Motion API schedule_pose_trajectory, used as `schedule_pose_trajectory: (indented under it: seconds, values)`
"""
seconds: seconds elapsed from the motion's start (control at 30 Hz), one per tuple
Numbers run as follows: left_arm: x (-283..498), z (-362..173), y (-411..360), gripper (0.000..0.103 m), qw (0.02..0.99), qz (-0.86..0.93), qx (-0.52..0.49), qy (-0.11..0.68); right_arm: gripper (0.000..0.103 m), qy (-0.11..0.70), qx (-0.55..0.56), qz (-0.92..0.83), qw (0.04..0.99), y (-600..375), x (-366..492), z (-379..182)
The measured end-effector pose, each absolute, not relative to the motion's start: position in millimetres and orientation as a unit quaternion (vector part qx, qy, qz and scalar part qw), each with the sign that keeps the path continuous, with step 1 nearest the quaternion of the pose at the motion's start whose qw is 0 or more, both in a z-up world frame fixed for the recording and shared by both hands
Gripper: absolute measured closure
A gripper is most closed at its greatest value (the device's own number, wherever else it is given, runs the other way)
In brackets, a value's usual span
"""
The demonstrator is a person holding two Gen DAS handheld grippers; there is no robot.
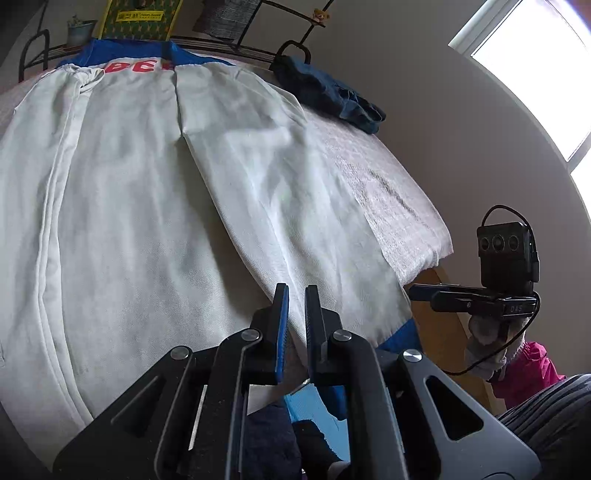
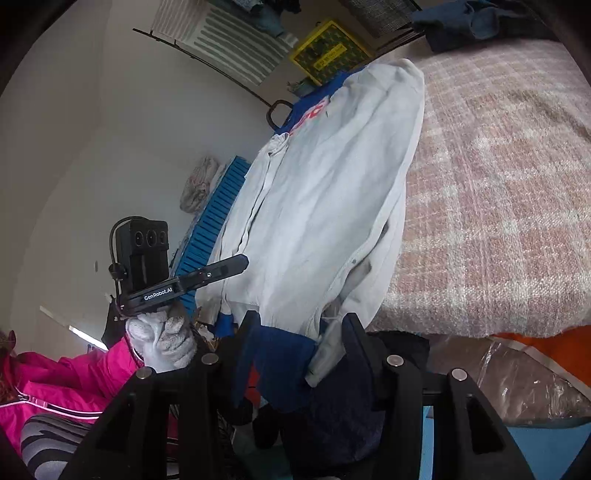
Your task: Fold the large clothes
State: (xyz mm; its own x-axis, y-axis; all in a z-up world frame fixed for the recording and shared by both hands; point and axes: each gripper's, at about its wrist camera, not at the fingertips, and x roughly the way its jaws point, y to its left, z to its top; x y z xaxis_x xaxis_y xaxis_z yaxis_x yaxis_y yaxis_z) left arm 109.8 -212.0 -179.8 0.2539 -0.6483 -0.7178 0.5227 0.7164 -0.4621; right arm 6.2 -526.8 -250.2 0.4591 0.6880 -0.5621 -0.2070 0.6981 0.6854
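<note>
A large white top point(image 1: 147, 184) with a blue yoke and red letters lies spread along the bed, also seen in the right wrist view point(image 2: 325, 192). My left gripper point(image 1: 297, 293) sits at its near hem, jaws nearly together with white cloth pinched between them. In the right wrist view, a gloved hand holds the left gripper point(image 2: 243, 260) at the garment's left edge. My right gripper point(image 2: 301, 315) stands half open at the hem's other corner. The blue hem band point(image 2: 284, 350) and a white flap hang loosely between its fingers. The right gripper point(image 1: 412, 291) also shows at the corner in the left wrist view.
A pink-and-white check blanket point(image 2: 498, 184) covers the bed. A dark blue garment point(image 1: 328, 96) lies at the far right corner. A blue slatted crate point(image 2: 218, 210) stands left of the bed, and a yellow-green box point(image 1: 140, 18) behind it. Clear plastic wrap point(image 2: 517, 380) hangs below the bed edge. A pink sleeve point(image 2: 74, 384) is near.
</note>
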Motion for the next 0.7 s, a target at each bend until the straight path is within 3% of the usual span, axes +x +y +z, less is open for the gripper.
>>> schedule_pose_trajectory:
  seconds: [0.27,0.4,0.7]
  values:
    - [112,-203,-236,0.098,0.773,-0.380,-0.042,0.506,0.054,0.459,0.261,0.244,0.813,-519,15,-260]
    - [108,-206,-241,0.098,0.770,-0.388,-0.033,0.507,0.042,0.448,0.268,0.223,0.823,-539,2,-256]
    - [112,-212,-241,0.098,0.767,-0.381,-0.031,0.515,0.042,0.464,0.295,0.238,0.800,-545,8,-288]
